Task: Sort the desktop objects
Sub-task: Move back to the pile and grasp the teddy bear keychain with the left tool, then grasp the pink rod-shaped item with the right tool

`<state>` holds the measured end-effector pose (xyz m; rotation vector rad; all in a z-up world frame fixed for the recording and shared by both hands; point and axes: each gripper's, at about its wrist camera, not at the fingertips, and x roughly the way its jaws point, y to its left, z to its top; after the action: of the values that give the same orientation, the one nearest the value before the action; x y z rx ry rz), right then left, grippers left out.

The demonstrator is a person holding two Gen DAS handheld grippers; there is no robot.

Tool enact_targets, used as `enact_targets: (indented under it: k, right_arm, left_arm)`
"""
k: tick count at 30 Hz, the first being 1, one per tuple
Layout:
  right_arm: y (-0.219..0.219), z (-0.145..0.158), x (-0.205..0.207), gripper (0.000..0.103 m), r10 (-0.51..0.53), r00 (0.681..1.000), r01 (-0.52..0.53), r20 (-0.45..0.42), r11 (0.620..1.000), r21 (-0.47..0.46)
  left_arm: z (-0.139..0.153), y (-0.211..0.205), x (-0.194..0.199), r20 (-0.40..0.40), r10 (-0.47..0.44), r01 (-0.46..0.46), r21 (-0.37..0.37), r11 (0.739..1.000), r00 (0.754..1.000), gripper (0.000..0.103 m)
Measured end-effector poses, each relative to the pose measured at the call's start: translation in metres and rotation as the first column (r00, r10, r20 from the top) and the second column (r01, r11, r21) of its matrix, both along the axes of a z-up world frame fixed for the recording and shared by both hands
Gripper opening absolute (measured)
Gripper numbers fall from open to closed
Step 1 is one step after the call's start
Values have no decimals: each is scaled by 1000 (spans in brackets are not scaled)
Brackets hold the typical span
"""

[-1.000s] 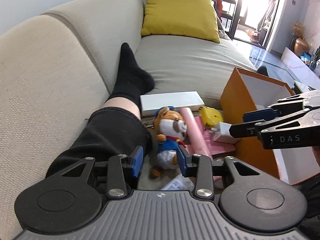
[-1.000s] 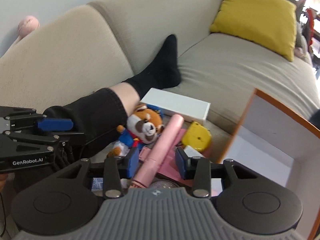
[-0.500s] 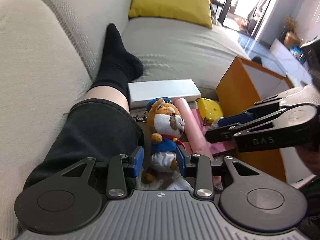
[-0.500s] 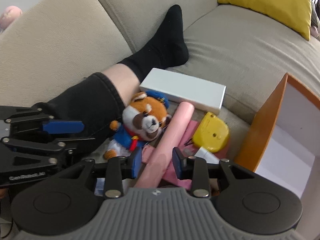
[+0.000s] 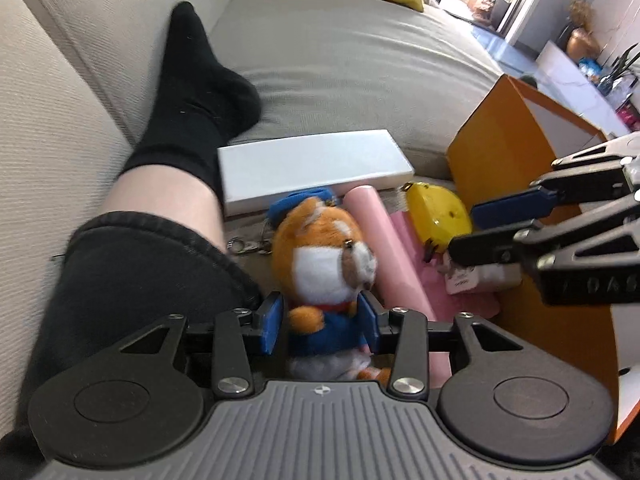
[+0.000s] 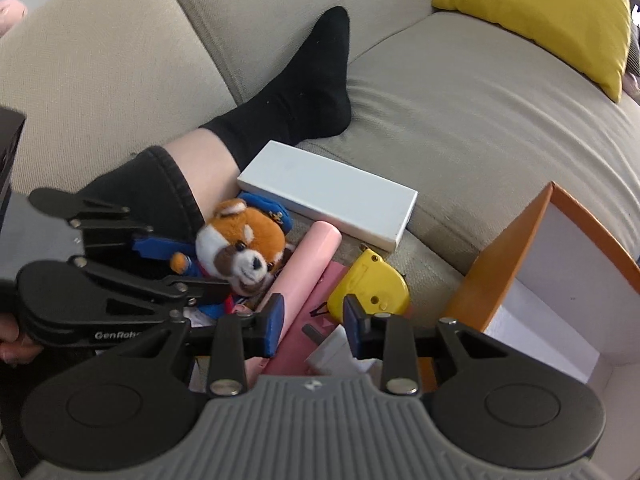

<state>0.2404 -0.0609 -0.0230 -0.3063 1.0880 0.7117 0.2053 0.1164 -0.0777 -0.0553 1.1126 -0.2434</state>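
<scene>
An orange plush toy (image 5: 324,248) (image 6: 240,244) in a blue coat lies on the sofa, its body between the pads of my left gripper (image 5: 320,324) (image 6: 204,266). Those jaws are opening, with a small gap at the left pad. Beside the toy lie a pink tube (image 5: 384,240) (image 6: 304,264), a yellow tape measure (image 5: 438,212) (image 6: 372,284) and a white adapter (image 5: 480,280) (image 6: 332,354). My right gripper (image 6: 314,320) (image 5: 466,232) hovers over the adapter and a pink pouch (image 6: 316,304), closing, pressing nothing.
A long white box (image 5: 312,164) (image 6: 328,196) lies behind the pile. An orange box (image 5: 500,160) (image 6: 512,256) with a white inside stands open at the right. A person's leg in a black sock (image 5: 200,92) hems the pile on the left. A yellow cushion (image 6: 540,8) sits far back.
Both grippers have come down and closer to the pile. The left one now straddles the plush toy's body. The right one's jaws have narrowed above the pink pouch and adapter.
</scene>
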Motion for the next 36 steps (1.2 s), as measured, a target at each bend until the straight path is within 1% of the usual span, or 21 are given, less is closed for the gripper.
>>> enact_targets:
  k: [3,5,8,10,12,13,14,16,18,22,24,26,28,29,32,34,36]
  right_arm:
    - [1,-3,1,34,8,1000,-8,-9,1000,2]
    - [1,-5,0,34,9,1000,-9,-13,1000,5]
    - [1,-5,-2,34,8,1000,-8,-13,1000,11]
    - [1,-3,-5,34,20,1000,-20,-6,1000,13]
    - [2,0,-11,34,48,999,-48,3,999,6]
    - [3,1,-14,33,66,998,-66,5,998,-1]
    - [5,1,-18,29,89,996,-89,5,996,-13]
    - [9,-2,-26,23,131,991,-130,8,990,-51]
    - [16,-7,-36,23,184,983,-181,26,979,-97]
    - [25,-21,-52,24,317,948,-306,28,933,-187]
    - [27,-26,-60,24,387,921,-370,38,901,-225]
    - [30,-33,-67,24,444,894,-410,63,867,-284]
    - [34,-42,-73,26,488,869,-434,82,831,-346]
    - [36,-48,-75,29,507,858,-441,87,812,-383]
    - [42,-58,-81,30,561,821,-463,108,764,-449]
    - [47,-61,-83,32,581,804,-461,125,742,-486]
    - [50,-63,-83,29,576,806,-447,133,741,-501]
  left_arm:
    - [-6,-3,3,7,2,-2,17,1000,1000,44]
    - [-5,-3,2,13,4,-4,16,1000,1000,41]
    - [2,0,-3,18,26,-26,-4,1000,1000,37]
    - [11,-2,-12,52,29,-30,24,999,998,36]
    - [22,-1,-22,93,38,-42,46,998,995,36]
    - [26,2,-27,102,51,-55,40,998,993,36]
    - [31,5,-31,109,63,-67,30,997,992,36]
    - [39,9,-41,126,85,-87,10,996,988,36]
    - [46,11,-50,146,103,-104,-4,995,984,36]
    - [55,12,-64,168,123,-118,-37,992,978,36]
    - [57,12,-69,178,135,-128,-50,991,975,36]
    - [59,13,-72,186,143,-134,-61,989,972,36]
    - [60,14,-74,187,151,-140,-69,988,971,36]
    - [59,15,-75,185,155,-143,-72,987,971,36]
    - [57,17,-77,176,159,-148,-73,986,971,36]
    - [55,18,-78,172,162,-151,-76,986,972,36]
    - [53,19,-79,168,168,-156,-80,985,971,36]
